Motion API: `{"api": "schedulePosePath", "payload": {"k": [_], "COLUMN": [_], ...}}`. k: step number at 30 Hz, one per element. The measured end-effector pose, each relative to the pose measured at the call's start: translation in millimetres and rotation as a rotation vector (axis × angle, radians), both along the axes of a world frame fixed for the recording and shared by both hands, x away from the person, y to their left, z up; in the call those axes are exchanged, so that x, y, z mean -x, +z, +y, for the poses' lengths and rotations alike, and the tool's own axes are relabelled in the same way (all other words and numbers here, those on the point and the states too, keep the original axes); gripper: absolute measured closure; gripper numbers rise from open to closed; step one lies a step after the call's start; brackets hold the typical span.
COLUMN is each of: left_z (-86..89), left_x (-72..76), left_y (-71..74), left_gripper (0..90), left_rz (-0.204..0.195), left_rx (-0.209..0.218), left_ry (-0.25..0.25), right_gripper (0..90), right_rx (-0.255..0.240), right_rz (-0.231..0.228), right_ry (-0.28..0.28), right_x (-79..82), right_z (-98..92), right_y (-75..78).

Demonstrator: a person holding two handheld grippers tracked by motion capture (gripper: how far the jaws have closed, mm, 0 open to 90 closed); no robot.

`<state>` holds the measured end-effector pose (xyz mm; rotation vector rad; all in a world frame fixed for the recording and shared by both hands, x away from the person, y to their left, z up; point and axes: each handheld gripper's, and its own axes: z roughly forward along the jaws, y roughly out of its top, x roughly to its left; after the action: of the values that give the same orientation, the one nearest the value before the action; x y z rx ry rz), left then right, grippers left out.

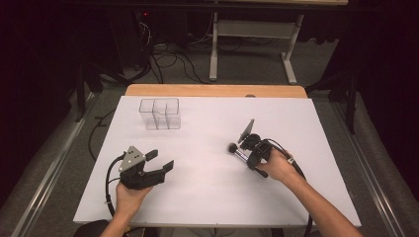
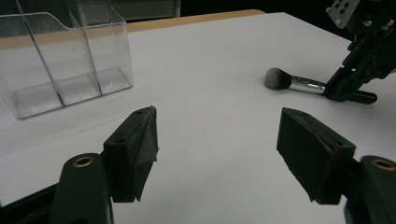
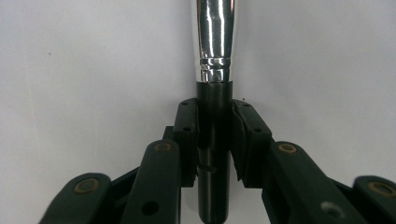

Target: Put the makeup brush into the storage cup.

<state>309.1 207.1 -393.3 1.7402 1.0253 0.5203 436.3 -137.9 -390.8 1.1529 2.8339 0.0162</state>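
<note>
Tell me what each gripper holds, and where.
Right gripper is shut on the makeup brush, at its black handle just behind the silver ferrule. Left gripper is open, holding nothing.

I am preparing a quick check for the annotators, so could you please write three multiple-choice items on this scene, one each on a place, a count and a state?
1. Where does the clear organizer stand on the white table?
A. far left part
B. near right corner
C. under the left gripper

2. How many compartments does the organizer show?
A. one
B. three
C. six

3. What is the right gripper doing?
A. hanging open above the table
B. gripping the organizer
C. closed on the makeup brush

Answers:
1 A, it stands beyond the left gripper in the high view.
2 B, two dividers split it.
3 C, its jaws press the brush's black handle.
</note>
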Motion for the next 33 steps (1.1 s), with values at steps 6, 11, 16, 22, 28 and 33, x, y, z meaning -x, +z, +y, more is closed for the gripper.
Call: {"api": "schedulePosePath", "payload": {"k": [6,11,16,22,28,33], "left_z": [0.0,-0.2,1.2,1.5,-0.3,-1.2], "left_x": [1.0,-3.3,0.5,-0.6,-0.9,-1.2], "left_y": [0.0,-1.7,-0.5,-0.8,-1.0,-1.5], "left_gripper": [29.6,29.6,29.6,29.6,29.6,29.5], "left_rz": [-0.001,0.014,0.006,0.007,0.007,0.010], "left_rx": [-0.007,-0.005,0.000,0.005,0.003,0.000], "left_ry": [-0.003,-0.004,-0.004,-0.004,-0.010,-0.012], "right_gripper": [76.1,76.3,76.4,76.4,76.5,76.4], "right_rx": [-0.011,-0.037,-0.058,-0.114,-0.182,-0.225], "right_rz": [-0.013,-0.011,-0.024,-0.061,-0.087,-0.094], "right_ry": [0.034,0.014,0.019,0.032,0.023,0.001], "right_x": [0.0,0.9,0.9,3.8,10.8,18.3], "right_z": [-1.9,-5.2,-6.3,-7.9,-11.1,-15.4], "right_y": [0.0,0.6,2.3,10.0,18.1,22.2]}}
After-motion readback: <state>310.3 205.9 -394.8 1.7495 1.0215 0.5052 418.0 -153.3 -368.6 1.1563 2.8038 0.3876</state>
